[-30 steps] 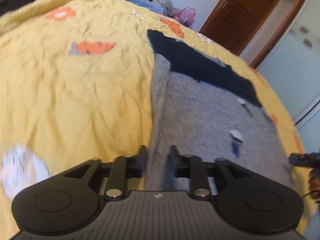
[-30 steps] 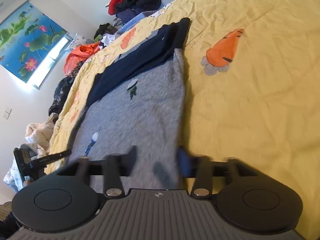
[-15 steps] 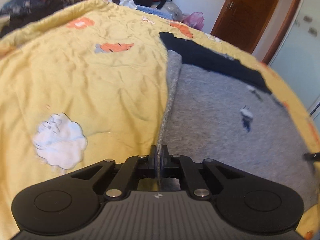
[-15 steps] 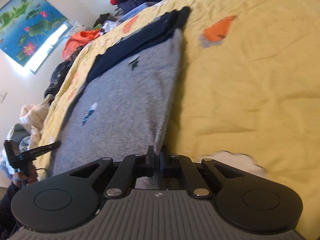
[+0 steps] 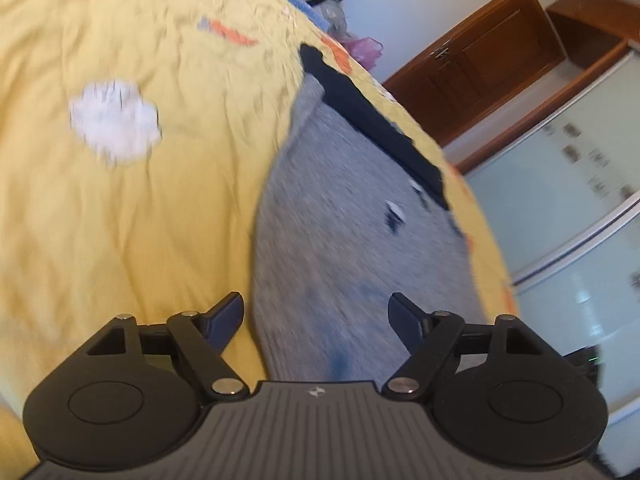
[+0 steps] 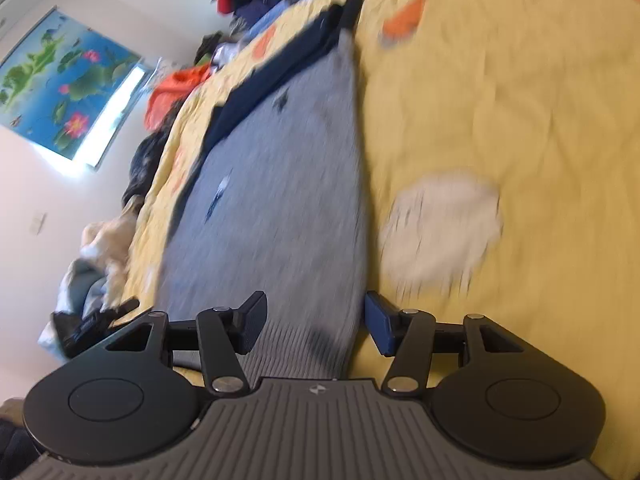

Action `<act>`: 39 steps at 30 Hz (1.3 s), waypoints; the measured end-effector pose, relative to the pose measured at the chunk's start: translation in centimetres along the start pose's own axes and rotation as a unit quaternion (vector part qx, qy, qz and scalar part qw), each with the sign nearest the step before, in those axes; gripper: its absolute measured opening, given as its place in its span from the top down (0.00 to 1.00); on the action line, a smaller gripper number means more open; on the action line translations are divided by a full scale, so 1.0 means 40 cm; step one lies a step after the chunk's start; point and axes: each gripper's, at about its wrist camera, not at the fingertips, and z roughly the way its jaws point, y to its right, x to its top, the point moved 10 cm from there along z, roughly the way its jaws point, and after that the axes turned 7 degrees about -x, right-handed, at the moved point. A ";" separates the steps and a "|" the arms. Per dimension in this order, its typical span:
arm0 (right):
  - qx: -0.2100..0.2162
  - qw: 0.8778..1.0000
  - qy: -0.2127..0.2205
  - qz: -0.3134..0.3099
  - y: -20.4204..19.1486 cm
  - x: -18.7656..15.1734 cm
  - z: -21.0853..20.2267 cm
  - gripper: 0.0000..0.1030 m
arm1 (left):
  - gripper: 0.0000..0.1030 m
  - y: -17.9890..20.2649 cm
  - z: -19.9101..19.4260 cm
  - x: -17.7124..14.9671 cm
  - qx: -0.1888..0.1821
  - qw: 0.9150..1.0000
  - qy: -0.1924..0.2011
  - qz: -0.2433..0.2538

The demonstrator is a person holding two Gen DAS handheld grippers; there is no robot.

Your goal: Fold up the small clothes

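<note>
While the frames are blurred, these facts can be read:
Grey sweater [image 5: 352, 240]: laid flat on the yellow bedsheet [image 5: 140, 208], navy band at its far end.
Left gripper [image 5: 318, 312]: just opened wide, side edge released.
Right gripper [image 6: 312, 316]: just opened, astride the opposite edge, untouched.

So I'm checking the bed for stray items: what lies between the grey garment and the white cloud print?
Only bare yellow bedsheet separates the grey garment from the white cloud print, clearest in the right wrist view.
</note>
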 end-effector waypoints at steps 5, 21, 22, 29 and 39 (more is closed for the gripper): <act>0.047 0.998 -0.034 0.033 -0.021 -0.068 0.020 0.69 | 0.34 0.008 0.006 -0.042 -0.042 0.998 -0.012 -0.046; 0.080 0.995 -0.014 0.051 -0.023 -0.057 0.019 0.50 | 0.79 -0.022 0.022 -0.074 -0.036 0.993 -0.073 -0.080; 0.081 0.995 -0.016 0.049 -0.027 -0.055 0.023 0.52 | 0.79 -0.021 0.022 -0.074 -0.034 0.994 -0.074 -0.077; 0.040 0.999 -0.012 0.012 -0.024 -0.053 0.044 0.86 | 0.92 0.048 0.024 -0.044 0.013 0.998 -0.062 0.022; 0.128 0.989 0.080 0.006 -0.141 0.126 -0.017 0.86 | 0.92 0.177 0.047 0.162 -0.063 0.997 0.006 0.044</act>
